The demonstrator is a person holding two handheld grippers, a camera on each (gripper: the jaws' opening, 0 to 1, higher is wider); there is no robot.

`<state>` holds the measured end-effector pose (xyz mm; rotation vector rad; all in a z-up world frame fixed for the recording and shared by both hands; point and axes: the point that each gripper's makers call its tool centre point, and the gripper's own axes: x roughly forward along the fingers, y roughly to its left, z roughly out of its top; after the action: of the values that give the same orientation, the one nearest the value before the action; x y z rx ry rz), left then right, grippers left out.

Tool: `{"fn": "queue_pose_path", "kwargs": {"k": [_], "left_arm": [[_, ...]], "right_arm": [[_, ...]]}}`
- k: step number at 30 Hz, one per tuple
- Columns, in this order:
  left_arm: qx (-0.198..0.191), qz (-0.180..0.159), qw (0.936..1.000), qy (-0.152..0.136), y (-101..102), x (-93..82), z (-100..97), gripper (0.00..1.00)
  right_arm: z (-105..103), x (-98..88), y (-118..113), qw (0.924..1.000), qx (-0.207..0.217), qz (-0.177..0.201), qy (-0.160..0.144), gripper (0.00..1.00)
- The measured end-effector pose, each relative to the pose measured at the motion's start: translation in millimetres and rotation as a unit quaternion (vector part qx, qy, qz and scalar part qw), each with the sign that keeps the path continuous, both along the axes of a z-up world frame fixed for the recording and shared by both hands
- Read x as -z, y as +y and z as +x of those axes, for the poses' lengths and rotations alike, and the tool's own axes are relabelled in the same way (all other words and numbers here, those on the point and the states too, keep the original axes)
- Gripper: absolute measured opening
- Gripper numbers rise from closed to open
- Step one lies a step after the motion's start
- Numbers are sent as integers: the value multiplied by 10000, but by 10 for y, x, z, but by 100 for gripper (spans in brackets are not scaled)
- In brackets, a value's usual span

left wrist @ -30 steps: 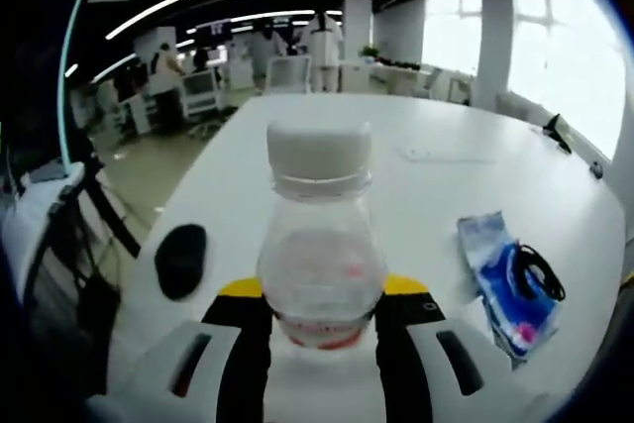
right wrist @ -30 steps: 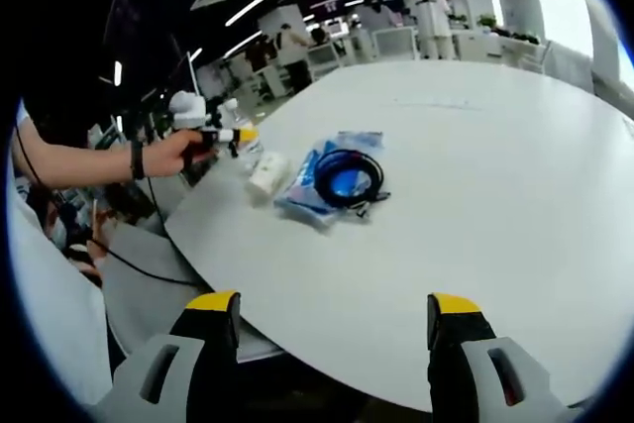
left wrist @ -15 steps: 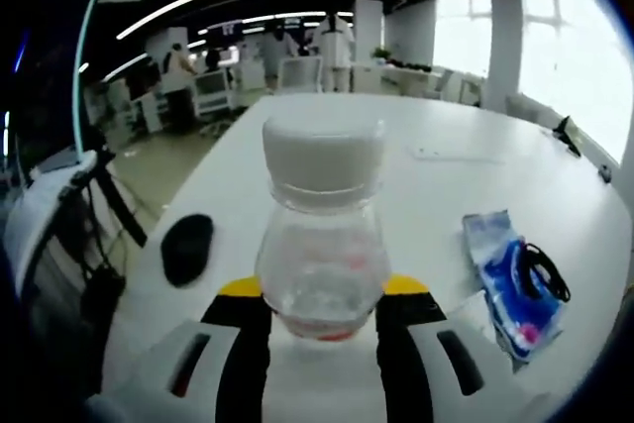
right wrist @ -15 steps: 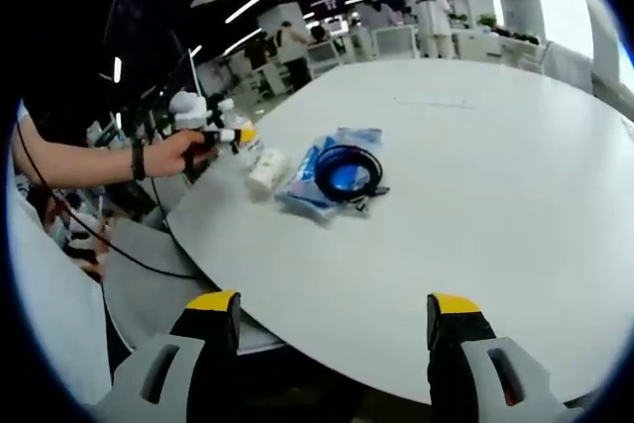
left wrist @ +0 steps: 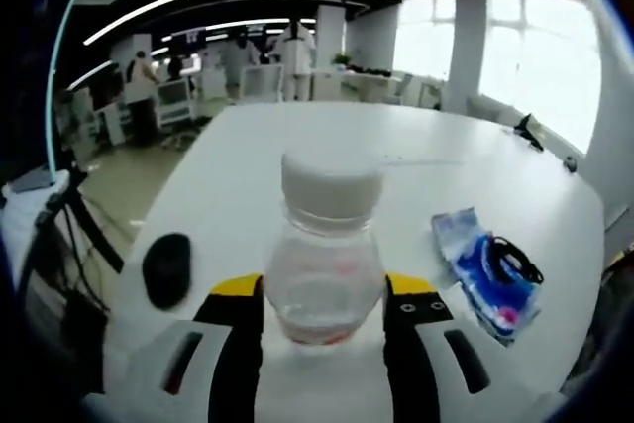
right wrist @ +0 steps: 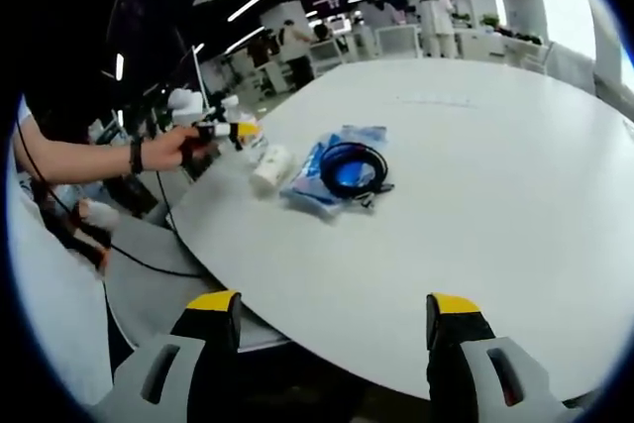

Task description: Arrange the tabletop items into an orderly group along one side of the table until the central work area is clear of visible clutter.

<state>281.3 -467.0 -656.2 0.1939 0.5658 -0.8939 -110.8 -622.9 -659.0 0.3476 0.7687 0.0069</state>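
**Bottle clamped at the table's near edge**

Clear plastic bottle with white cap [left wrist: 325, 269] upright, gripped between left gripper [left wrist: 324, 316] jaws over round white table [right wrist: 475, 185]. Blue packet with black coiled cable [left wrist: 485, 269] near the bottle; black oval mouse [left wrist: 166, 268] on its other side. Right gripper [right wrist: 334, 316] spread wide, empty, at the table's edge.

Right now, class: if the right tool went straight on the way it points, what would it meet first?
Probably the bare white table. The right tool stands open, hovering at the near edge, with nothing between its jaws. The blue packet with its black cable lies further ahead, slightly left, though depth is unclear.
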Motion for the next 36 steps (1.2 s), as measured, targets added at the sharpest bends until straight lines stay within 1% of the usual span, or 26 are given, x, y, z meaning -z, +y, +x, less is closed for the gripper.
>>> {"fn": "queue_pose_path", "kwargs": {"k": [3,8,11,15,19,25,31,36], "left_arm": [[214,75,9997,-66,-9,-5,-25,46],[263,57,9996,-41,-12,-5,-14,41],[266,41,9996,-30,-4,-3,-1,41],[169,8,9999,-28,-4,-4,12,40],[42,45,9999,-91,-30,1,20,40],[-218,81,9996,-159,-85,8,95,40],[-260,93,9994,-184,-128,4,140,40],[-219,106,9996,-156,-137,6,146,40]], "right_arm": [[22,10,23,10000,-24,8,6,78],[58,-5,46,10000,-37,12,-9,78],[64,-8,41,10000,-28,2,-10,78],[55,7,38,10000,-16,2,12,78],[58,16,42,10000,-9,8,21,78],[94,13,43,10000,11,13,13,78],[117,19,35,10000,9,11,17,78],[132,33,37,10000,-2,32,23,78]]}}
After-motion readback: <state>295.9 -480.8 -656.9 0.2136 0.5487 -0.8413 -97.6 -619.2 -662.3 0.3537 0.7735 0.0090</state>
